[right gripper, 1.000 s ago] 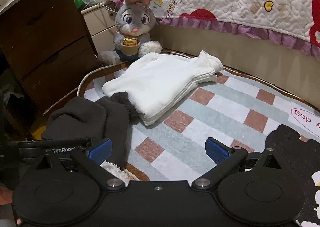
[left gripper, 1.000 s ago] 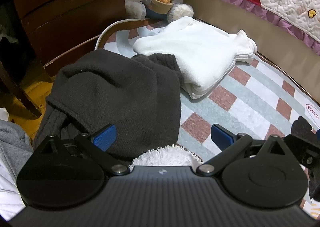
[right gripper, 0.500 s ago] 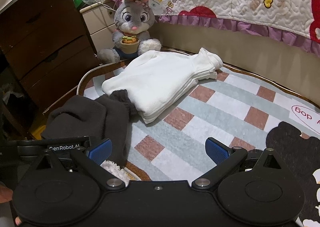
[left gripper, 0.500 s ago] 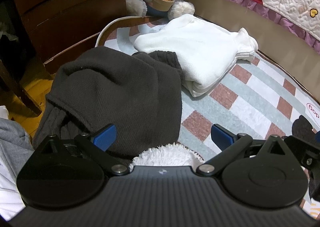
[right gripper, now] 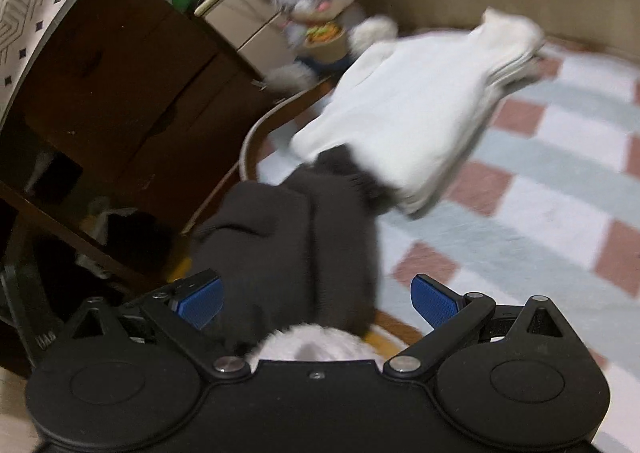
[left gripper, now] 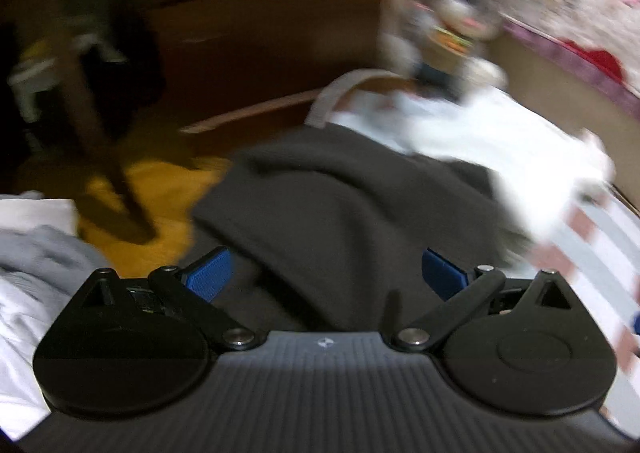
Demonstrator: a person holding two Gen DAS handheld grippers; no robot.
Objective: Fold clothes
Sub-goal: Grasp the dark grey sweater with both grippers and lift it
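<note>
A dark grey garment (left gripper: 344,209) lies rumpled on the checked rug's left edge, its far end touching a folded white garment (left gripper: 492,141). My left gripper (left gripper: 326,275) hovers open just over the dark garment's near part, nothing between its blue pads. In the right wrist view the same dark garment (right gripper: 296,237) sits straight ahead, with the white folded pile (right gripper: 416,109) beyond it. My right gripper (right gripper: 316,299) is open above the dark cloth's near edge. Both views are motion-blurred.
A plush rabbit (right gripper: 316,5) sits behind the white pile against a bed with a quilt (left gripper: 580,1). A dark wooden dresser (right gripper: 132,81) stands left. Grey and white clothes (left gripper: 36,273) lie at the near left. The checked rug (right gripper: 540,189) spreads right.
Both grippers have swung left and forward toward the dark garment, blurring the views. The dark garment now fills the space ahead of both. Both grippers stay open.
</note>
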